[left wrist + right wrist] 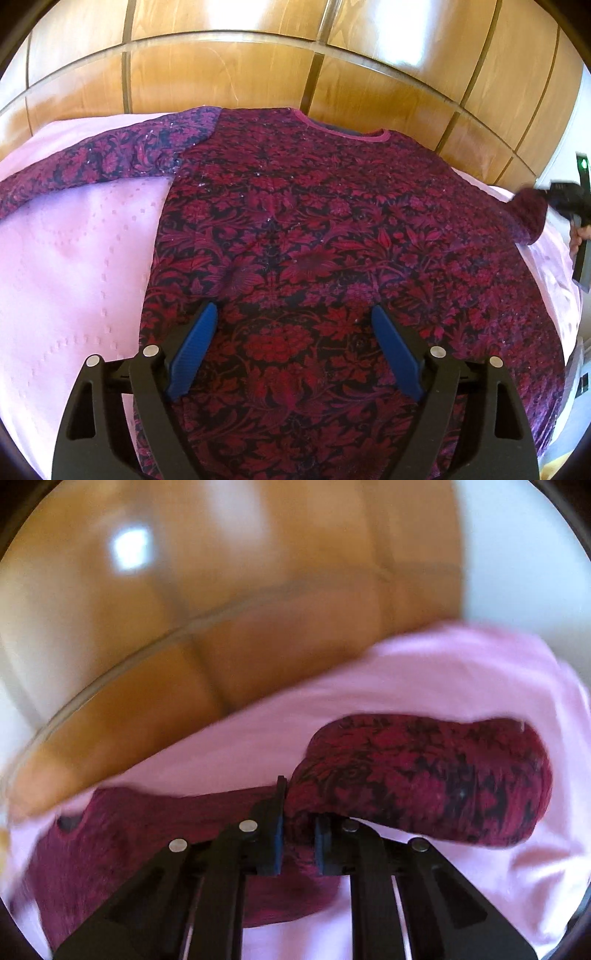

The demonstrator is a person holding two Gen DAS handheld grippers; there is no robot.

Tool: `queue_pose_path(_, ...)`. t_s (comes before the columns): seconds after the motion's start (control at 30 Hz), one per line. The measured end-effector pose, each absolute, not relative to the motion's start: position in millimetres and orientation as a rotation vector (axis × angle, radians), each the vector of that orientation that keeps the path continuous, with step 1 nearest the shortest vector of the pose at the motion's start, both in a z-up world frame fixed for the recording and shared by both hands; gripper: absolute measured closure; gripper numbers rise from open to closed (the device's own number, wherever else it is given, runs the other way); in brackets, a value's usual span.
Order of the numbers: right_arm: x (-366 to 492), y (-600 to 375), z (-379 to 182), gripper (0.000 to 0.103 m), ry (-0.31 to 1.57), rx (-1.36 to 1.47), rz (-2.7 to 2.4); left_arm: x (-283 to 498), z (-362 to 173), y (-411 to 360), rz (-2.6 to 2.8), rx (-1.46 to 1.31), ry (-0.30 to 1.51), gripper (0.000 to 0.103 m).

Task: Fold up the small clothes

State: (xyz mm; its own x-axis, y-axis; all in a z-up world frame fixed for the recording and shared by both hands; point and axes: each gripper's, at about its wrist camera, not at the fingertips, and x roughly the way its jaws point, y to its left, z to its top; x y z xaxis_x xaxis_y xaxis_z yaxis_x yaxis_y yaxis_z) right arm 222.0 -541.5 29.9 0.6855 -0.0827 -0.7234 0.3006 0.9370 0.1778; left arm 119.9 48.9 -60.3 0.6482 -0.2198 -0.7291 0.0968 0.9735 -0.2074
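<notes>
Right gripper (pixel 298 834), blurred, pinching sleeve (pixel 424 779)

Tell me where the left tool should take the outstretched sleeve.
Grip the sleeve near its cuff end, coming from above with the left tool open across its narrow width. It lies flat and straight on the pink sheet, so a top pinch probably works.

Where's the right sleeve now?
Right sleeve is pinched in the right tool, lifted over the pink sheet; in the left view it's at the far right edge.
</notes>
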Motion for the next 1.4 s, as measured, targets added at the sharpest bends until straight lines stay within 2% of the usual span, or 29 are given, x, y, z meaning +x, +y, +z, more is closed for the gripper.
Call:
queue_pose_path(0.17, 246, -410, 34, 0.091, 0.8, 0.052, -0.001, 117, -56, 54, -0.191, -0.184, 0.848, 0.02)
queue_pose_path(0.37, 253, -268, 1, 0.091, 0.888, -0.085, 0.249, 120, -43, 75, -0.215, -0.353, 0.862, 0.035)
queue_pose_path(0.47, 251, -217, -17, 0.087, 0.928, -0.157, 0.352, 125, -34, 86, -0.233, -0.41, 0.848, 0.04)
queue_pose_path(0.57, 241, -200, -20, 0.069, 0.911, -0.199, 0.396, 135, -25, 92, -0.269, -0.458, 0.839, 0.04)
queue_pose_path(0.63, 220, -213, -7, 0.036, 0.896, -0.176, 0.42, 145, -21, 93, -0.289, -0.495, 0.844, 0.04)
queue_pose_path(0.7, 204, -228, 8, 0.03, 0.852, -0.157, 0.433, 156, -19, 91, -0.312, -0.522, 0.852, 0.04)
queue_pose_path(0.8, 186, -252, 18, 0.027, 0.843, -0.117, 0.435, 181, -17, 82, -0.337, -0.55, 0.873, 0.038)
queue_pose_path(0.87, 177, -276, 28, 0.027, 0.843, -0.065, 0.42, 194, -19, 76, -0.339, -0.56, 0.885, 0.034)
queue_pose_path(0.97, 168, -327, 39, 0.028, 0.839, 0.024, 0.349, 218, -24, 63, -0.323, -0.543, 0.908, 0.034)
queue_pose_path(1.03, 163, -357, 45, 0.032, 0.833, 0.072, 0.288, 232, -30, 58, -0.317, -0.541, 0.925, 0.034)
queue_pose_path(1.07, 162, -374, 48, 0.035, 0.828, 0.096, 0.251, 237, -33, 56, -0.314, -0.543, 0.936, 0.038)
queue_pose_path(1.1, 162, -385, 48, 0.04, 0.828, 0.114, 0.228, 246, -36, 53, -0.306, -0.539, 0.946, 0.058)
queue_pose_path(1.17, 167, -405, 46, 0.049, 0.828, 0.165, 0.185, 255, -38, 47, -0.303, -0.509, 0.964, 0.087)
queue_pose_path(1.2, 171, -410, 45, 0.054, 0.828, 0.189, 0.176, 256, -36, 48, -0.291, -0.508, 0.95, 0.091)
queue_pose_path(1.4, 202, -395, 26, 0.063, 0.874, 0.207, 0.207, 243, -2, 68, -0.244, -0.476, 0.829, 0.094)
